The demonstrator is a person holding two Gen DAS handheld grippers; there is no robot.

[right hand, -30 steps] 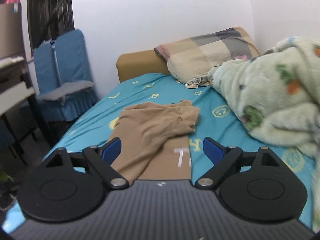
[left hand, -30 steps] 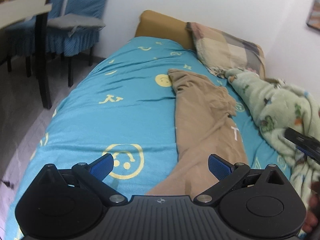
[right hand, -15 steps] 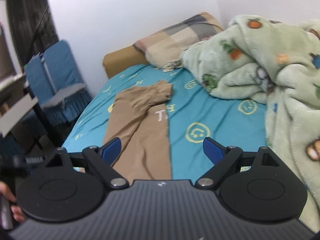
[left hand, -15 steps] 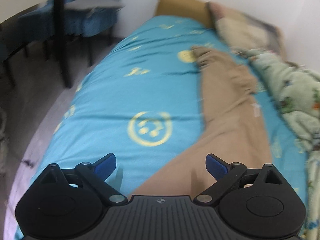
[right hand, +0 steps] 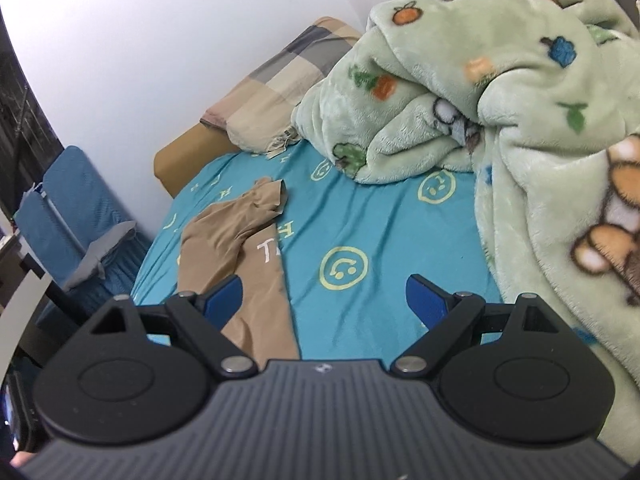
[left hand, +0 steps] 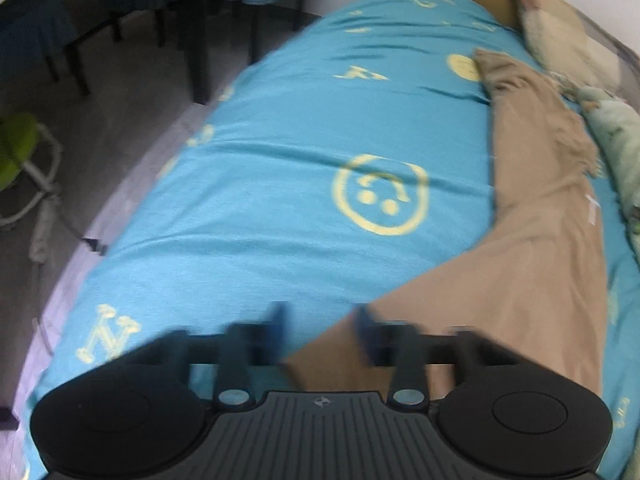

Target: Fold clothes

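Observation:
A tan garment [left hand: 544, 216] lies stretched lengthwise on the turquoise bed sheet [left hand: 320, 128], bunched at its far end. In the left wrist view my left gripper [left hand: 320, 324] is blurred, its jaws narrowed and a small gap left, at the garment's near left edge just above the sheet. I cannot tell if it grips cloth. In the right wrist view the garment [right hand: 236, 248] lies left of centre. My right gripper [right hand: 324, 300] is open and empty above the sheet [right hand: 380, 232], its left finger [right hand: 222, 300] over the garment's near part.
A green fleece blanket [right hand: 520, 120] is heaped along the right side of the bed. A plaid pillow [right hand: 280, 80] and tan headboard [right hand: 180, 156] are at the far end. Blue-covered chairs [right hand: 72, 220], dark table legs [left hand: 200, 40] and floor lie left of the bed.
My left gripper's jaws have narrowed from wide open, and it has dropped toward the garment's near edge. My right gripper has risen and swung right, still open.

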